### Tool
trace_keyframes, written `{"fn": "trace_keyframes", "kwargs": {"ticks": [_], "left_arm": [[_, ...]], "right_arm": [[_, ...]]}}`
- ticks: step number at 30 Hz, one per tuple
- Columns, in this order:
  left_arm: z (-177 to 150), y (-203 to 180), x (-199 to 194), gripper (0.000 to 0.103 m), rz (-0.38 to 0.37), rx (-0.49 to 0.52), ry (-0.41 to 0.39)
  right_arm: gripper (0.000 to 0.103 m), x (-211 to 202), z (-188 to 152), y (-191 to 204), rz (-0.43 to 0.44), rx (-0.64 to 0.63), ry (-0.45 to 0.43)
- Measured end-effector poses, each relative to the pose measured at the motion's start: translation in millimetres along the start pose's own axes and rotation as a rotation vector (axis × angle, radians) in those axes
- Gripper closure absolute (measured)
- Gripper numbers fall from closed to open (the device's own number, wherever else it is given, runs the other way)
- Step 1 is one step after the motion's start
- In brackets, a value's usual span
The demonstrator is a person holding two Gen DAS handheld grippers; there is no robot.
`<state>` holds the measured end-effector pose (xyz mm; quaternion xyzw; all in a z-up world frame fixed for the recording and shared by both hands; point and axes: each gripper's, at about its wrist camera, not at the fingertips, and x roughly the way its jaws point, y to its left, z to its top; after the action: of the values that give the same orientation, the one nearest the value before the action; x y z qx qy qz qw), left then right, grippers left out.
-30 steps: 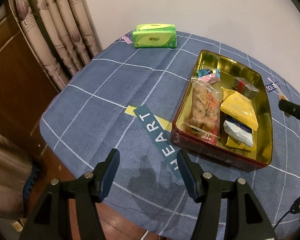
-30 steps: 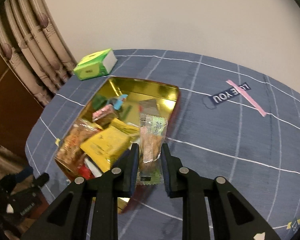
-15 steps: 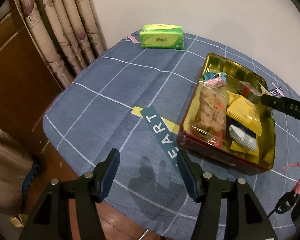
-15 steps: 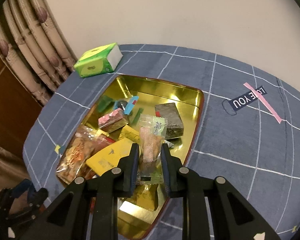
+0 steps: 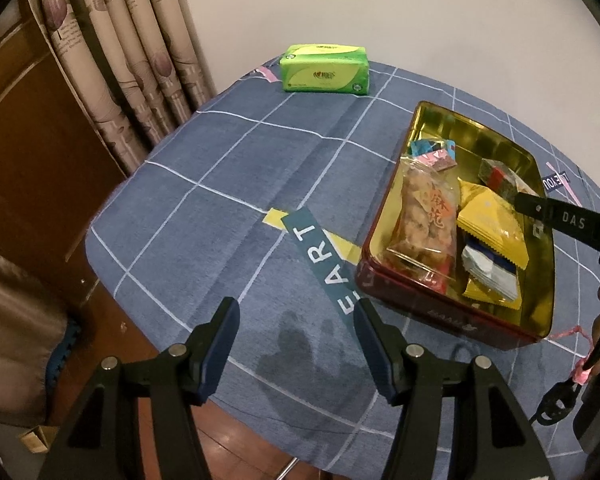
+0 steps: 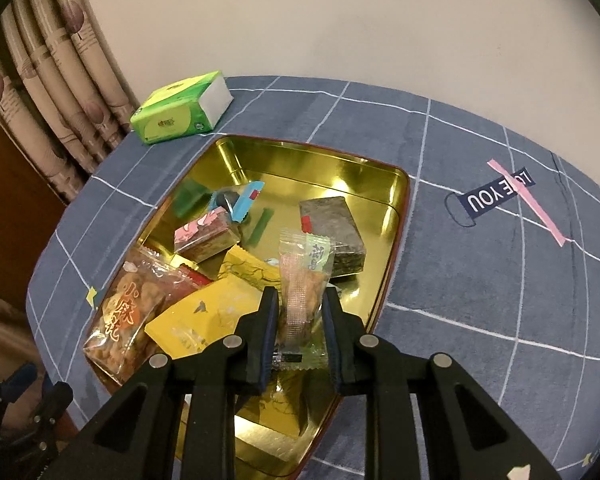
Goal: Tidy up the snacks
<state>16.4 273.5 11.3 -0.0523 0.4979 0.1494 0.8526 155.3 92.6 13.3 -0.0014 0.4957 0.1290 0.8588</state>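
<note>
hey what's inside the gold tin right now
The gold tin holds a clear bag of fried snacks, yellow packets, a pink-wrapped block, a dark wrapped block and a blue-wrapped candy. The right gripper hides what lies beneath it.

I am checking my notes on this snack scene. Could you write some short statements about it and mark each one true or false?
1. The right hand-held gripper holds a clear snack packet. True.
2. The left hand-held gripper holds a yellow packet. False: it is open and holds nothing.
3. The tin has a golden inside. True.
4. The green tissue pack lies inside the tin. False: it lies on the tablecloth, apart from the tin.
</note>
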Motion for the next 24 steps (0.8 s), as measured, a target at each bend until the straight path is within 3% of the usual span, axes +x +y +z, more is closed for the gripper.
{"fn": "trace_keyframes", "kwargs": {"ticks": [11,15,18,22,24], "left_arm": [[-1.2,-5.6,-0.4,0.042,-0.005,0.02,0.002],[-1.1,-8.7,-1.7,0.042,-0.007,0.027,-0.003],[-1.9,-10.8,-2.3,0.042,-0.005,0.036,-0.004],[-1.9,-11.1,-2.0,0.042,-0.007,0.04,-0.001],[-2.0,-11.2,-2.1,0.042,-0.007,0.04,-0.002]], "right_arm": [[0.079,-2.5,-6.0,-3.1,0.015,0.03,-0.008],[0.068,-7.6,-7.6,-2.5,0.018,0.028,-0.014],[0.066,-14.9,-9.7,1.3,0.016,0.013,-0.025],[0.04,-29.7,-15.5,6.6,0.012,-0.005,-0.053],[0.032,-38.1,-20.3,7.9,0.01,-0.001,-0.067]]}}
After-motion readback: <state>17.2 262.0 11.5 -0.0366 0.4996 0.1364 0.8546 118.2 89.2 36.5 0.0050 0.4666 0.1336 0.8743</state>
